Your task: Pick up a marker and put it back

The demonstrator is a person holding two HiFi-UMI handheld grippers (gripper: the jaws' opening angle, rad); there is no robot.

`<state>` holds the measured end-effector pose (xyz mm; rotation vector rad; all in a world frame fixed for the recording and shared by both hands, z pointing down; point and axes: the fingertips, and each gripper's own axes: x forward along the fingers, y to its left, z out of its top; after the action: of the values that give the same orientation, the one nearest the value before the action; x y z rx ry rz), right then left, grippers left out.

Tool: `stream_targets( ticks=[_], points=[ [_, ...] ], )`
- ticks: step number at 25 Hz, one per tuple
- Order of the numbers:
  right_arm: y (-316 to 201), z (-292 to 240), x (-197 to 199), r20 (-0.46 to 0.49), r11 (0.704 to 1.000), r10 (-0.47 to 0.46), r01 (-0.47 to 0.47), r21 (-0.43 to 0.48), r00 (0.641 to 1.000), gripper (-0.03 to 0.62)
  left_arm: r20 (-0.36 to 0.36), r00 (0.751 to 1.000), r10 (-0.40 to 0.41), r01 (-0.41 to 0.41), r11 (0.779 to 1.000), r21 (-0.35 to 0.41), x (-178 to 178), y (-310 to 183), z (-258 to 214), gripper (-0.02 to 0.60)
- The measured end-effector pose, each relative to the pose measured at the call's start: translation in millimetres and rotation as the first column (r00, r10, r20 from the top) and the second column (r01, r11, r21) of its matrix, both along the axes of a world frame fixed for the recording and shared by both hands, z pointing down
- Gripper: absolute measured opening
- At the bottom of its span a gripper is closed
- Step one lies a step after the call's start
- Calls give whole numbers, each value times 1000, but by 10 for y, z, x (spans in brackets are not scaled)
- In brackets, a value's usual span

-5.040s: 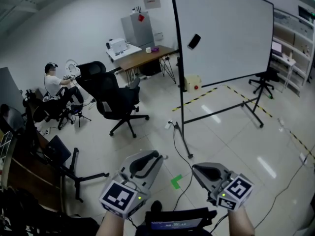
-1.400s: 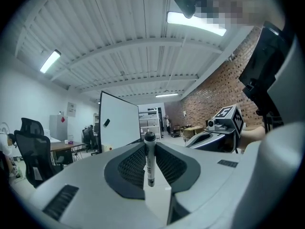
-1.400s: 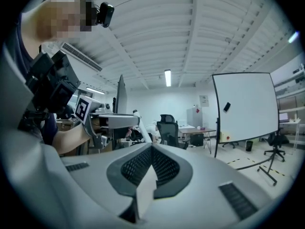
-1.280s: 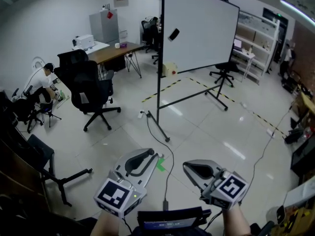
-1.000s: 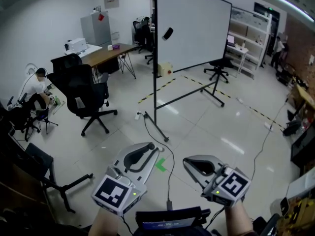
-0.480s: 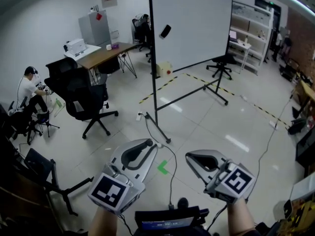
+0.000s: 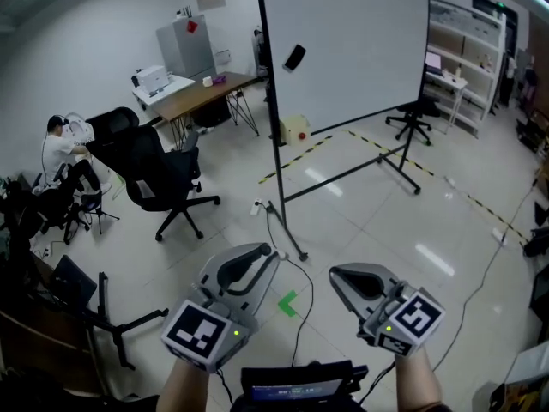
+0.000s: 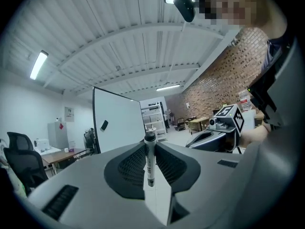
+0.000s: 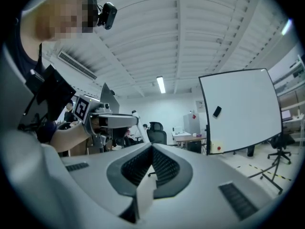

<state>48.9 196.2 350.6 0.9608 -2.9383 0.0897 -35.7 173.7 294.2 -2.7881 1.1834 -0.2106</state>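
A white marker (image 8: 150,160) with a dark cap stands upright between the jaws of my left gripper (image 8: 150,144), which is shut on it. In the head view this left gripper (image 7: 260,253) is held level at the lower left, pointing toward the whiteboard (image 7: 352,50). My right gripper (image 7: 337,273) is level beside it at the lower right. In the right gripper view the right gripper (image 9: 151,147) is shut with nothing between its jaws. A black eraser (image 7: 294,57) sticks to the whiteboard's upper left.
A black office chair (image 7: 163,174) and a wooden desk (image 7: 202,93) stand to the left, with a seated person (image 7: 64,148) beyond. A cable (image 7: 296,316) and a green tape mark (image 7: 287,302) lie on the tiled floor ahead. A black stand (image 7: 107,312) sits at the lower left.
Both grippers have travelled across the room side by side and the view has swung. The whiteboard's post now stands closer and more to the middle. The grip on the marker is unchanged.
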Motion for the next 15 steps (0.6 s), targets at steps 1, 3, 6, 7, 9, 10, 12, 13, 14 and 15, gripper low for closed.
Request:
stream_targets(
  ticks=[1, 3, 6, 7, 9, 10, 12, 13, 14, 15],
  points=[
    [-74, 6, 60, 0, 1000, -5, 5, 0, 1000, 12, 1, 1000, -9, 9, 1000, -2, 53, -59, 11, 63],
    [-201, 18, 155, 0, 1000, -15, 15, -4, 1000, 12, 9, 1000, -21, 21, 1000, -12, 146, -169, 45, 63],
    [-319, 29, 261, -2, 999, -36, 36, -10, 999, 12, 8, 999, -37, 37, 999, -17, 243, -312, 64, 63],
    [-357, 20, 291, -4, 999, -40, 40, -5, 999, 12, 6, 999, -40, 40, 999, -15, 263, -355, 57, 63],
    [-440, 2, 336, -9, 999, -41, 41, 5, 999, 12, 5, 999, -42, 42, 999, -11, 295, -443, 54, 63],
    [-485, 4, 357, -10, 999, -38, 38, 6, 999, 12, 5, 999, -40, 40, 999, -9, 311, -490, 57, 63],
    [-579, 9, 393, -14, 1000, -31, 31, 5, 999, 12, 2, 999, -34, 34, 999, -4, 345, -589, 55, 63],
    [-624, 8, 410, -16, 1000, -26, 26, 4, 1000, 12, -2, 1000, -29, 29, 1000, -2, 362, -643, 49, 63],
    [-670, 7, 426, -20, 1000, -20, 20, 3, 1000, 12, -7, 1000, -24, 24, 1000, 0, 376, -703, 42, 63],
    [-720, 8, 443, -27, 1000, -14, 14, 4, 1000, 12, -15, 1000, -18, 18, 1000, 1, 387, -768, 38, 63]
  ],
)
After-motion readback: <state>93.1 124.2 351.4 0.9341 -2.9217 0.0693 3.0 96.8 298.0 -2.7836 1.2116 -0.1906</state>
